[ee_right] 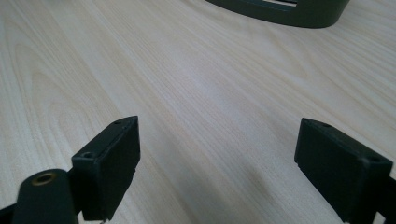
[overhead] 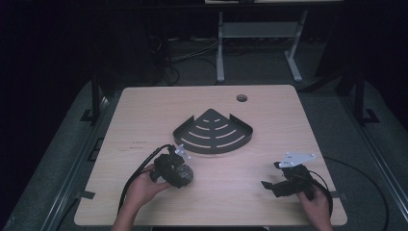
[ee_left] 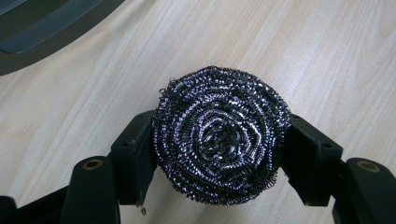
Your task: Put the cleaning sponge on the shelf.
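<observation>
**Scourer gripped at the near left, rack waiting ahead**

High view: the left gripper (overhead: 179,169) sits low on the wooden table (overhead: 144,110), near its front left, with the steel wool scourer (overhead: 184,173) at its tip. The person's left hand (overhead: 144,185) wraps the gripper body from behind, forearm coming in from the bottom edge, cable looping back beside it. The dark fan-shaped corner rack (overhead: 213,133) lies near, just beyond and to the right of the scourer. The right gripper (overhead: 270,179) rests near the front right, well apart from both, held by the right hand (overhead: 312,202) and pointing left across the table.

Left gripper view: the scourer (ee_left: 219,135) fills the space between the two black jaws, both pads pressed into its sides so the coils bulge slightly above them. The grip looks centred. To do this step well, I judge the lift should go straight up before any sideways travel, since springy wire can snag or squirm out of a hold; keeping the squeeze steady matters more than squeezing harder. A corner of the rack (ee_left: 42,28) shows at the upper left, so the carry would be short.

Right gripper view: the jaws stand wide apart with nothing but bare table (ee_right: 196,93) between them. The rack's rim (ee_right: 289,11) shows at the top edge, well ahead. This hand looks idle, level and low over the wood.
</observation>
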Motion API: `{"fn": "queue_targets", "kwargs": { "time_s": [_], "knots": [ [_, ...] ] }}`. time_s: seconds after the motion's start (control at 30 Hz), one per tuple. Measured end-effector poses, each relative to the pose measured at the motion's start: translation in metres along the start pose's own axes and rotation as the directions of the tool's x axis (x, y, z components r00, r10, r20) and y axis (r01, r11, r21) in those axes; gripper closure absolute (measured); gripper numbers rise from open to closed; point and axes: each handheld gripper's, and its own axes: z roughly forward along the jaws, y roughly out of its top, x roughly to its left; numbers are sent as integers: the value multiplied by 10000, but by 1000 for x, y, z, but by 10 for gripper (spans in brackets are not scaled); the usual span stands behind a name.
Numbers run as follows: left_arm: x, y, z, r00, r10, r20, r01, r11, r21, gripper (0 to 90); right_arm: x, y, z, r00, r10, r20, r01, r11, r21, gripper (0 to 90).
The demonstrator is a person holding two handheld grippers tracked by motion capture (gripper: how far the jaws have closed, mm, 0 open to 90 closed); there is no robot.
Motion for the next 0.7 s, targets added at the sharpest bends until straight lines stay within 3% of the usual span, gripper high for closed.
{"fn": "queue_targets", "kwargs": {
  "time_s": [0.7],
  "knots": [
    [7,18,-6,9995,120,307,-119,9999,-54,330,-2,1,3,10000,55,-37,-55,10000,36,139]
  ]
}}
